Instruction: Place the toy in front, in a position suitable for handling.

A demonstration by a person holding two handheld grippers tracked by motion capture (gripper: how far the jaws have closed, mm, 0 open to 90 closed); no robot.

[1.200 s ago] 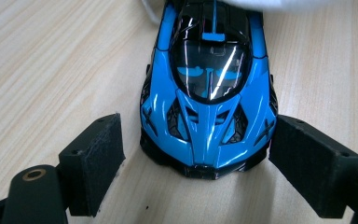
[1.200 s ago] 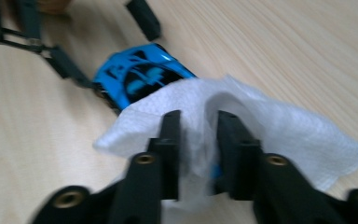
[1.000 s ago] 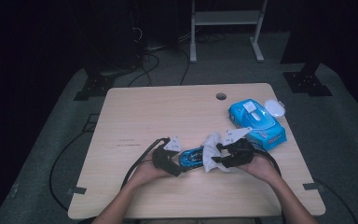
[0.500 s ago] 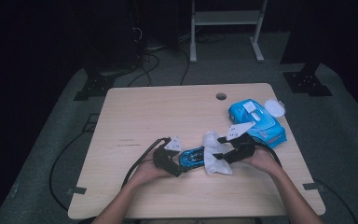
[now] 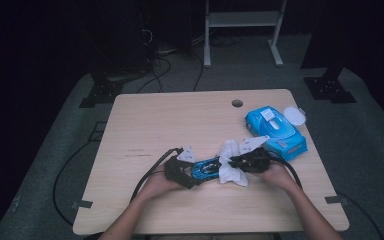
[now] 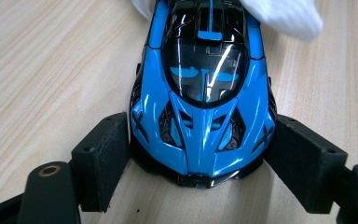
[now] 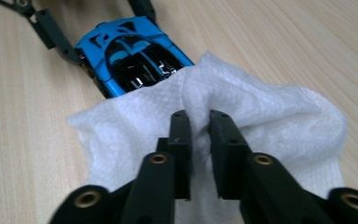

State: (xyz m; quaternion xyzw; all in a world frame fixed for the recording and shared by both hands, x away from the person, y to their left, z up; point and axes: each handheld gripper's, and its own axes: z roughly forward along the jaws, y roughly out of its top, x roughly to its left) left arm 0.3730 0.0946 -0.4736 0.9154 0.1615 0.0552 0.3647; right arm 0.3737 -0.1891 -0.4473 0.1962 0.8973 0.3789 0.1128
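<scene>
1. Blue and black, the toy sports car lies on the pale wooden table, near its front edge and about midway along it, in front of the person.
2. Seen in the left gripper view, the car's nose points toward the camera, and the left gripper has one black jaw against each front corner of the car: it grips the car by the nose. Its jaws have just been closing, with the car between them.
3. White and crumpled, a wet wipe is draped over the car's rear end; the right gripper view shows the rear deck half covered by it.
4. Pinching a fold of that wipe, the right gripper has its jaws nearly together, with cloth bunched between them. They have just been closing on it.
5. From above, the left gripper and right gripper face each other across the car, the wipe between them, each held by a hand coming from the near edge.
6. Farther right on the table lies a blue pack of wet wipes, touching or just beside the right gripper's grey plate; I cannot tell which.
7. At the pack's far corner sits a small white round piece, perhaps a lid.
8. A dark cable hole marks the table near its far edge.
</scene>
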